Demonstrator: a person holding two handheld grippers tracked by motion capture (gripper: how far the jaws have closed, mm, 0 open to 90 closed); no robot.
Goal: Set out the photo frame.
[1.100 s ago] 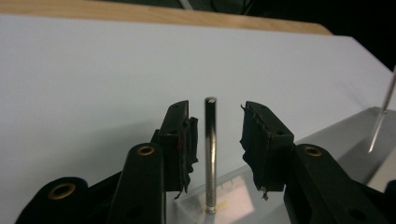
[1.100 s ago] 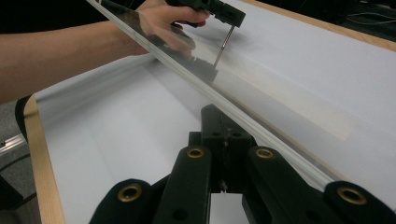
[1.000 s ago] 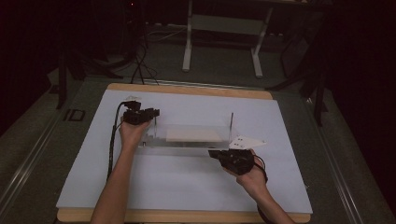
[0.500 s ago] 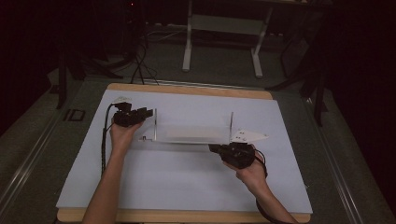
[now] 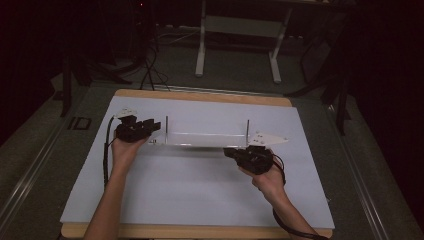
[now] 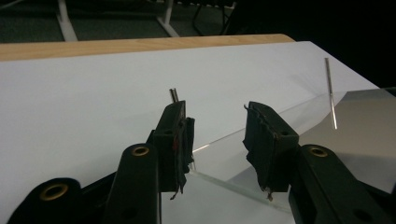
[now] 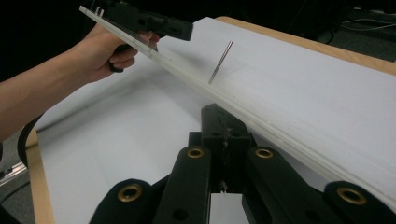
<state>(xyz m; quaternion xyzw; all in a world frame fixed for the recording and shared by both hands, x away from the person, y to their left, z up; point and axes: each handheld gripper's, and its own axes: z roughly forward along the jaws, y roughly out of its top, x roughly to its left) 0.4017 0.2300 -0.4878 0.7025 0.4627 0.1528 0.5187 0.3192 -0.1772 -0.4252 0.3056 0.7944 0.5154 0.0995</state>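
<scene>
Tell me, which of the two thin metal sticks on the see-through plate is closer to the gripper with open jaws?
The left pin, standing at the clear plate's left end beside the open left gripper. The other pin stands near the shut right gripper.

Left gripper (image 5: 156, 124) has slid outward along the table's sheet, from close by the clear acrylic plate (image 5: 205, 139) to a spot off its left end; the left hand (image 5: 126, 148) and forearm have swung wider w/ it, away from the table's middle. In the left gripper view its jaws stand apart, the plate's left edge and one thin upright pin (image 6: 173, 94) between them, pads not pressing. The plate itself has shifted: approx. a sec. ago it lay nearer the right gripper (image 5: 230, 151), now its left end reaches further left (both pins more spread in the high view). The right hand (image 5: 270, 181) has edged slightly rightward.
</scene>
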